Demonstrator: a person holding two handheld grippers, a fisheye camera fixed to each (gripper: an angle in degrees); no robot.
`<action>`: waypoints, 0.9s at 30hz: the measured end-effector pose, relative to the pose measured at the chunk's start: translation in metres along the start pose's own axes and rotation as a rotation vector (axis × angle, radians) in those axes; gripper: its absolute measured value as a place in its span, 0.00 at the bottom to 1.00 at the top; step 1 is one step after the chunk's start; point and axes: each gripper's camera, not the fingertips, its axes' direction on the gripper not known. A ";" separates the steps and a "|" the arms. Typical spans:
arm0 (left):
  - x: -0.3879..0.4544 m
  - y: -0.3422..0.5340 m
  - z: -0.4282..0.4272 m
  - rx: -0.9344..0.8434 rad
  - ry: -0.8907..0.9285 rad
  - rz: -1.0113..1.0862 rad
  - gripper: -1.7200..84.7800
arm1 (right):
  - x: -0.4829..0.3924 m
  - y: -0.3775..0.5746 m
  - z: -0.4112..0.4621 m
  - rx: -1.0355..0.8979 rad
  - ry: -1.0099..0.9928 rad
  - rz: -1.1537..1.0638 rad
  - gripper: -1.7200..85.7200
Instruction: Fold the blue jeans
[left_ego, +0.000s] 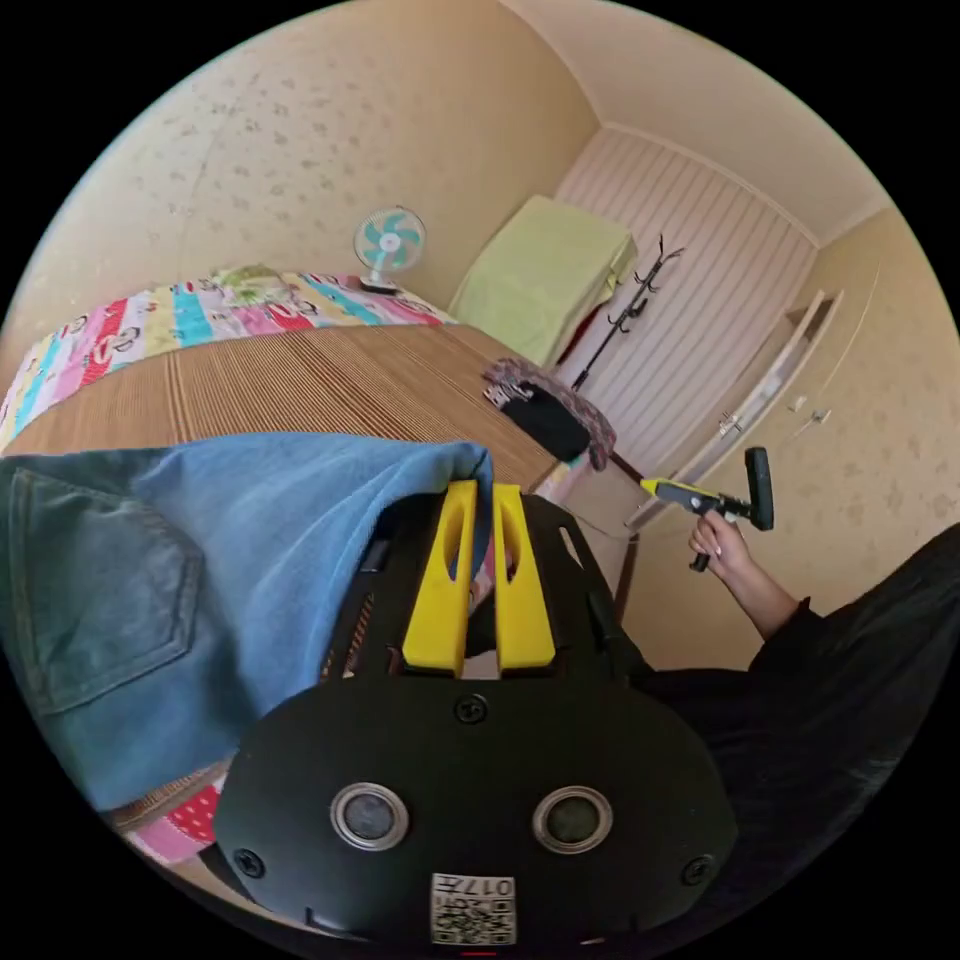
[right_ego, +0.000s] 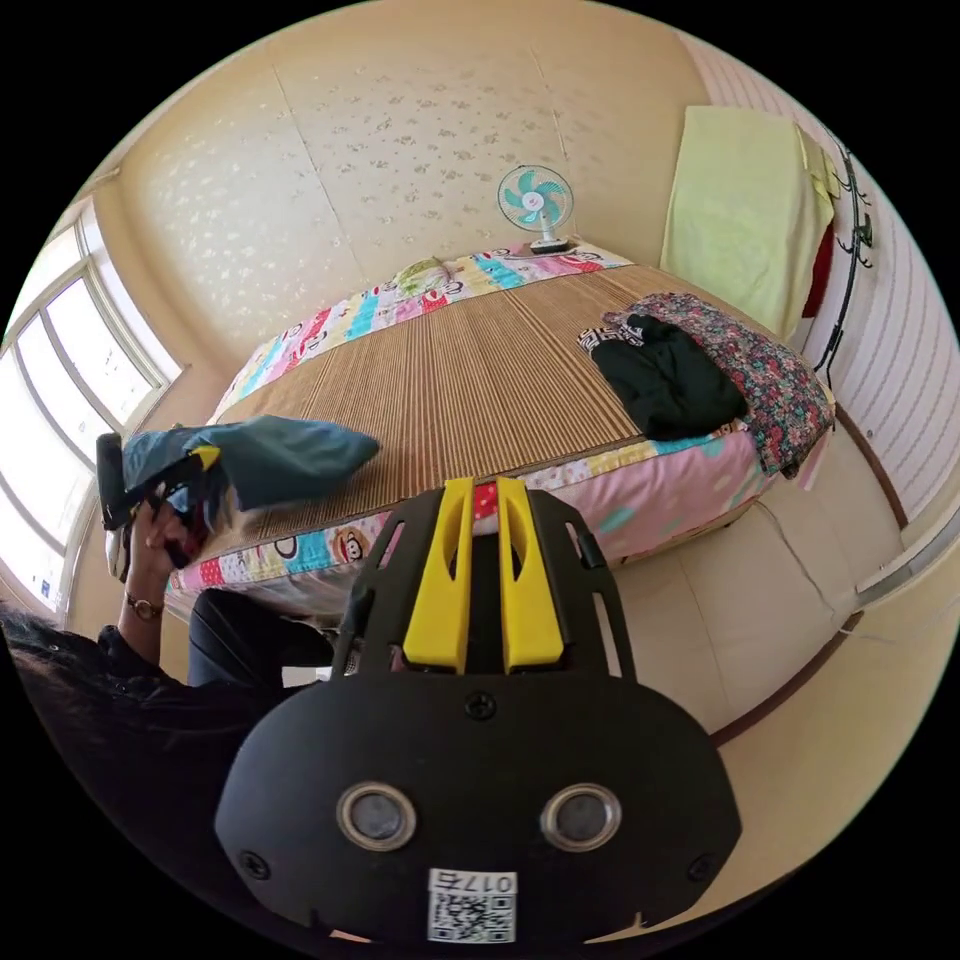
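Striped mat (right_ego: 470, 370) on bed, small fan (right_ego: 537, 203) (at far edge); black garment (right_ego: 668, 385), floral cloth (right_ego: 765, 375), coat stand (left_ego: 625, 310)

The blue jeans (left_ego: 200, 560) are showing matt, faded denim with stitched pocket seams, lying on the bed (right_ego: 470, 370), whose woven mat is looking ribbed and straw-like. Beside that mat, the printed sheet (left_ego: 150, 325) is looking like soft cotton. The left gripper (left_ego: 480, 495) is showing smooth yellow plastic on its jaws.
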 end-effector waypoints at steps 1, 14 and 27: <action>0.006 0.014 0.010 -0.009 0.018 -0.004 0.05 | -0.011 0.003 0.010 -0.021 -0.028 -0.021 0.09; -0.045 0.205 -0.068 0.043 0.045 -0.535 0.08 | -0.310 0.014 0.210 -0.402 -0.457 -0.569 0.17; -0.069 0.201 -0.091 0.150 -0.080 -0.602 0.23 | -0.338 0.022 0.097 -0.055 -0.491 -0.634 0.04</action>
